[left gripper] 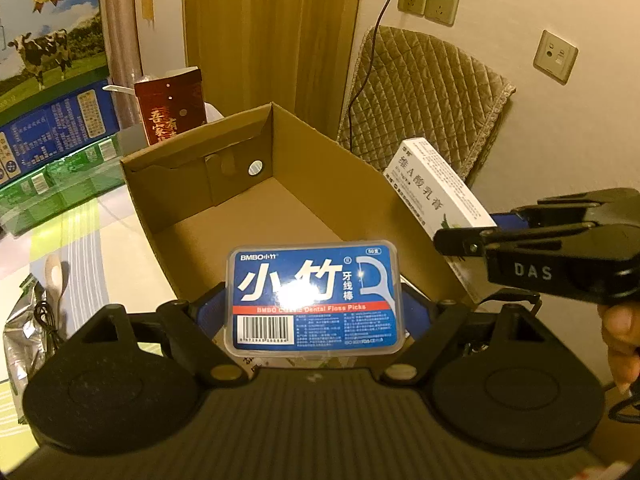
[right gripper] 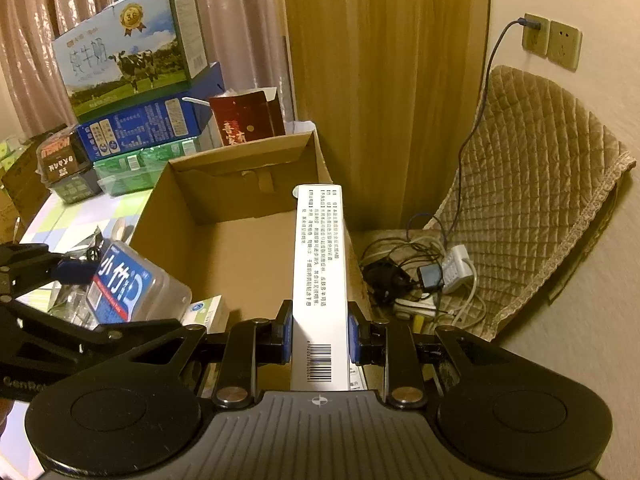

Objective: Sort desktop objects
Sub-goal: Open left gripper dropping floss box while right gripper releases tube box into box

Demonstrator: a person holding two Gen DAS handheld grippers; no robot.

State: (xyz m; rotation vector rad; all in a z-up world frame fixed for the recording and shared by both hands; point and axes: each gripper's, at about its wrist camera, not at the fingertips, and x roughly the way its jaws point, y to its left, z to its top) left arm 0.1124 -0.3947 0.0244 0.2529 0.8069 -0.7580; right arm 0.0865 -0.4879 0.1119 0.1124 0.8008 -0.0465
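My left gripper (left gripper: 314, 308) is shut on a clear plastic floss-pick box with a blue label (left gripper: 313, 297), held at the near edge of an open cardboard box (left gripper: 280, 216). My right gripper (right gripper: 319, 338) is shut on a long white carton (right gripper: 320, 276), held over the cardboard box's right wall (right gripper: 240, 248). The white carton (left gripper: 436, 192) and the right gripper (left gripper: 480, 232) show at the right of the left wrist view. The floss box (right gripper: 132, 284) shows at the left of the right wrist view. The cardboard box's floor looks bare.
Milk cartons (right gripper: 128, 52) and a dark red box (right gripper: 244, 120) are stacked behind the cardboard box. A small white-green carton (right gripper: 208, 312) lies by its near edge. A foil bag (left gripper: 24, 340) and wooden spoon (left gripper: 54, 276) lie left. A padded chair (right gripper: 532, 200) with cables (right gripper: 420, 276) stands right.
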